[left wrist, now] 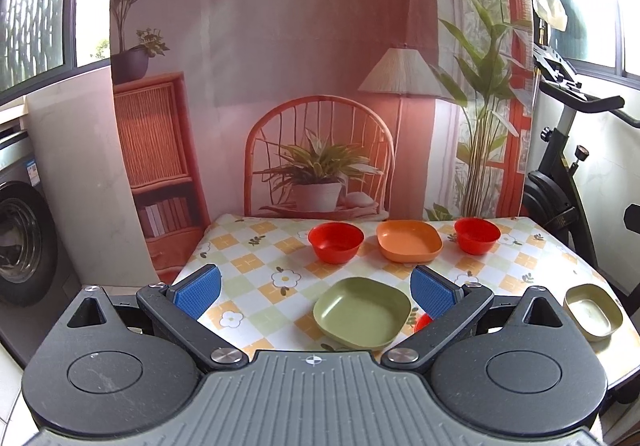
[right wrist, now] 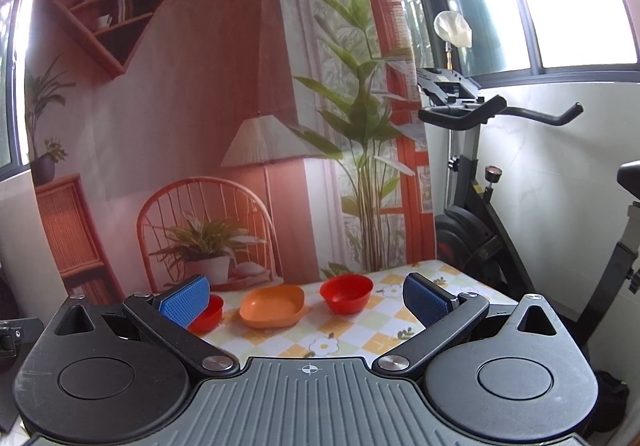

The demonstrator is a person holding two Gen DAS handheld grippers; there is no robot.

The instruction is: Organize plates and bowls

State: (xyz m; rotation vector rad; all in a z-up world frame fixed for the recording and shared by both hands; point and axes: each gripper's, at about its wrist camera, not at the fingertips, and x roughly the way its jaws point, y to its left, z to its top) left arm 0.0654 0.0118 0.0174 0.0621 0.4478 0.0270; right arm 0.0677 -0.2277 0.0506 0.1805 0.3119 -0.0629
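**Plates and bowls, all empty**

Plates and bowls sit apart on the floral checked tablecloth [left wrist: 248,246]: green plate [left wrist: 362,312] at 6 o'clock, orange plate [left wrist: 408,240] at 12, red bowls at 11 [left wrist: 336,240] and 1 [left wrist: 477,235], a tan dish [left wrist: 594,311] at 3. Left gripper [left wrist: 316,290] and right gripper [right wrist: 306,300] hover spread wide, holding nothing — printed backdrop [left wrist: 280,66] behind, exercise bike [right wrist: 488,214] beside.

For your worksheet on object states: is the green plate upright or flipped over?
Upright. The green plate rests on the tablecloth with its hollow facing up, showing nothing inside.
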